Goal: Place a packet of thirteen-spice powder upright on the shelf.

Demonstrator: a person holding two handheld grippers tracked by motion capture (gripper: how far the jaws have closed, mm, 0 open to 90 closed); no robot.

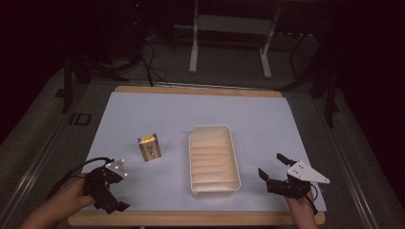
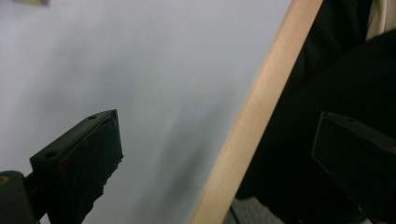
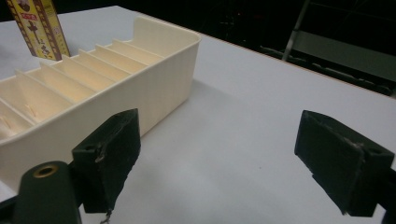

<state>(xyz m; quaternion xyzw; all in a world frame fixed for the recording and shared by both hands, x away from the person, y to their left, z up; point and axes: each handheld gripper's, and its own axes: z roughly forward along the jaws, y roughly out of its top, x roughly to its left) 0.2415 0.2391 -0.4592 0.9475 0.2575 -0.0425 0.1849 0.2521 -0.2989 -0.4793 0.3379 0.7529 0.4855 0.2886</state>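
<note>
On a pale sheet (image 1: 143, 114) over a wood-edged table (image 1: 200, 89), dark room behind — cream divided tray (image 1: 214, 160) centre, small yellow box (image 1: 149, 147) upright just left. Left gripper (image 1: 112, 202) and right gripper (image 1: 273, 169) — 2 gaping, empty, at the near edge.

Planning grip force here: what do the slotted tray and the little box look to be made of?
Slotted tray: apparently rigid cream plastic, matte, with thin moulded dividers and rounded corners. Little box: probably printed cardboard, slightly glossy, with sharp folded edges and yellow artwork.

Cream slatted tray (image 1: 213, 183), yellow patterned box (image 1: 149, 147), pale blue table cover (image 1: 143, 109)
</note>
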